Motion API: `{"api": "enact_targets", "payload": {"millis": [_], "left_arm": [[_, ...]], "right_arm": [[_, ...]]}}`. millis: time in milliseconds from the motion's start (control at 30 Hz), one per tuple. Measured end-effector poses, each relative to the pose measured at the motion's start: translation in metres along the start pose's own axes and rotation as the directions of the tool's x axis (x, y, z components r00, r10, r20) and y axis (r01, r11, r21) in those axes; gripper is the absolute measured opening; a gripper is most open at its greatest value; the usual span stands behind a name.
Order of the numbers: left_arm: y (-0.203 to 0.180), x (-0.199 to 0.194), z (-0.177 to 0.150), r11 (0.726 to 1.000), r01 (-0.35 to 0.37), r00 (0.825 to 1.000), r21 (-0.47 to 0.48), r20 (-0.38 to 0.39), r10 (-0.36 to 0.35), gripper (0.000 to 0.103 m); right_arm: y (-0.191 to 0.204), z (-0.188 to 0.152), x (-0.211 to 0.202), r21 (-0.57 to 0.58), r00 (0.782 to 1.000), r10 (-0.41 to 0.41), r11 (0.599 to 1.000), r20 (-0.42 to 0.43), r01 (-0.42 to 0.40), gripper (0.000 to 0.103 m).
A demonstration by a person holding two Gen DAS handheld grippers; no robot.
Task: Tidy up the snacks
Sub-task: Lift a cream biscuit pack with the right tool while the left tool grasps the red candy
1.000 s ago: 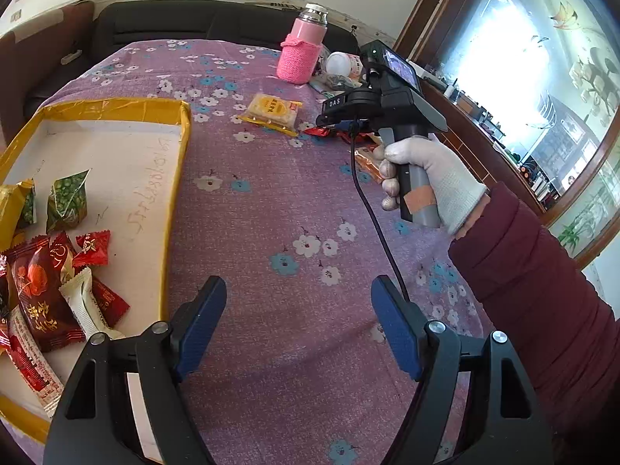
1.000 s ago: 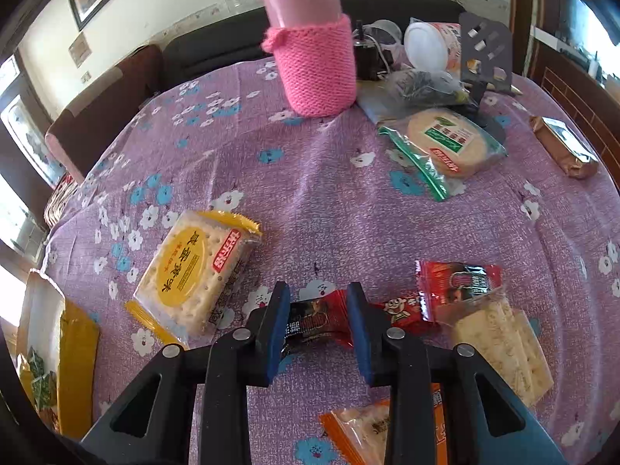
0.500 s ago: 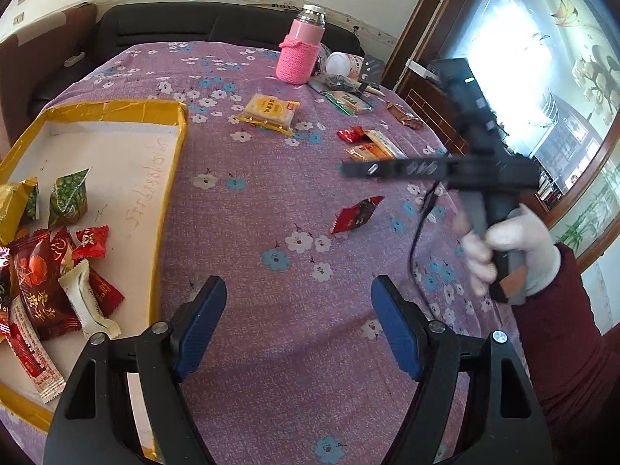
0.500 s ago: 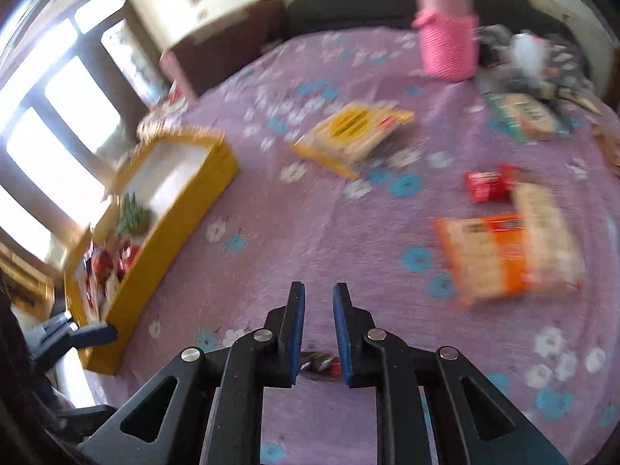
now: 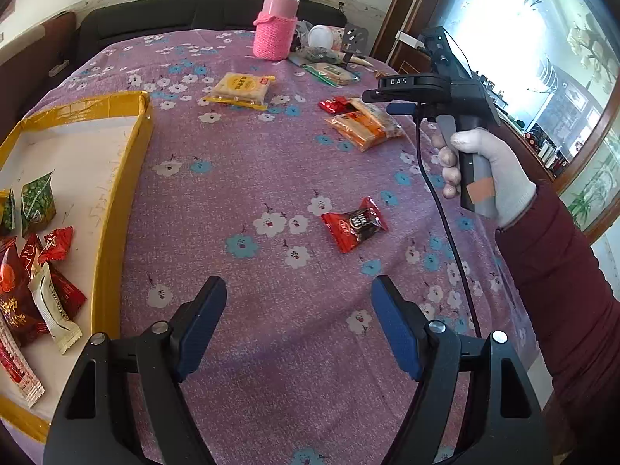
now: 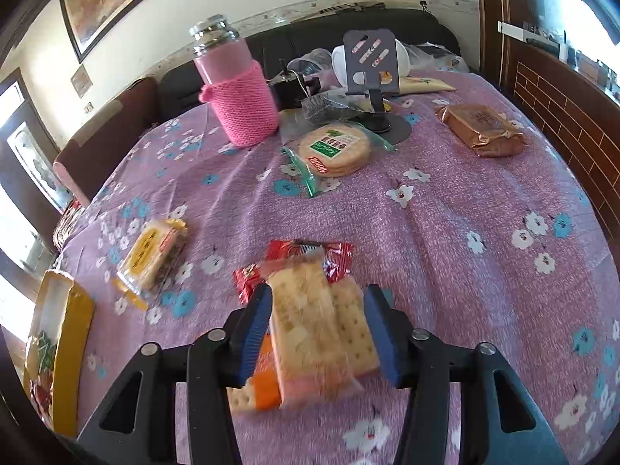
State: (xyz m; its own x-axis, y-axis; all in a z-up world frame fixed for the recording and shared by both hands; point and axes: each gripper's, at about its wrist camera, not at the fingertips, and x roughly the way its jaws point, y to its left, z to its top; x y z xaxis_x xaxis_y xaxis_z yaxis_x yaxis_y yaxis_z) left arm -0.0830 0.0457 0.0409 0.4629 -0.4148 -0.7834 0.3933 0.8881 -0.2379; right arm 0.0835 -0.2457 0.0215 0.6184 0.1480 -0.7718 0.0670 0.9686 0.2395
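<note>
Yellow box (image 5: 116, 201): sits at the left edge of the purple flowered tablecloth (image 5: 252, 178), open at the top. Its pale floor holds a green pea packet (image 5: 37, 201), small red candies (image 5: 58, 238), a large dark red packet (image 5: 13, 294) and a white wrapped bar (image 5: 54, 310).

Left gripper (image 5: 298, 325): hovers low over bare cloth beside the box, its blue pads spread wide with nothing between them.

Red candy packet (image 5: 354, 224): lies alone on the cloth ahead of the left gripper and slightly to its right, well apart from the box.

Yellow cracker packet (image 5: 242, 89): lies flat in the middle of the table, farther back, on its own.

Pink bottle (image 5: 276, 23): stands upright at the far side in a knitted pink sleeve, with a silver cap.

Round biscuit packet (image 6: 333, 149): lies just in front of the bottle and a grey phone stand (image 6: 372, 66).

Cracker packs (image 6: 321, 325): a pale soda-cracker pack lies on an orange-wrapped one, with small red wrappers (image 6: 310, 252) touching their far end.

Right gripper (image 6: 317, 329): its jaws stand parted on either side of the pale cracker pack, the blue pads just beside its long edges. Whether they press on it cannot be told, as the pack is blurred.

Right hand (image 5: 484, 170): in a white glove with a dark red sleeve, it holds the gripper's handle above the cracker packs.

Brown packet (image 6: 480, 128): lies at the far right of the table, near the wooden wall.
</note>
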Motion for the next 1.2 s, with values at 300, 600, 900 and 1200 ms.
{"api": "enact_targets", "payload": {"millis": [300,600,900,1200], "left_arm": [[-0.001,0.011,0.004,1.000,-0.008,1.000,0.004,-0.021,0.008,0.077],[-0.015,0.023,0.003,0.995,-0.022,0.999,0.097,-0.037,0.026,0.077],[-0.041,0.055,0.026,0.977,-0.033,0.998,0.211,-0.050,0.045,0.077],[-0.066,0.094,0.039,0.933,-0.039,0.995,0.357,-0.073,0.069,0.077]], "right_arm": [[0.018,-0.013,0.007,-0.146,0.994,-0.108,0.984,-0.022,0.104,0.050],[-0.005,-0.048,-0.041,-0.034,1.000,0.023,0.999,0.013,-0.022,0.034],[-0.028,-0.085,-0.072,0.118,0.968,0.216,0.966,0.127,-0.231,0.035],[-0.027,-0.091,-0.060,0.126,0.967,0.236,0.961,0.099,-0.248,0.035]]}}
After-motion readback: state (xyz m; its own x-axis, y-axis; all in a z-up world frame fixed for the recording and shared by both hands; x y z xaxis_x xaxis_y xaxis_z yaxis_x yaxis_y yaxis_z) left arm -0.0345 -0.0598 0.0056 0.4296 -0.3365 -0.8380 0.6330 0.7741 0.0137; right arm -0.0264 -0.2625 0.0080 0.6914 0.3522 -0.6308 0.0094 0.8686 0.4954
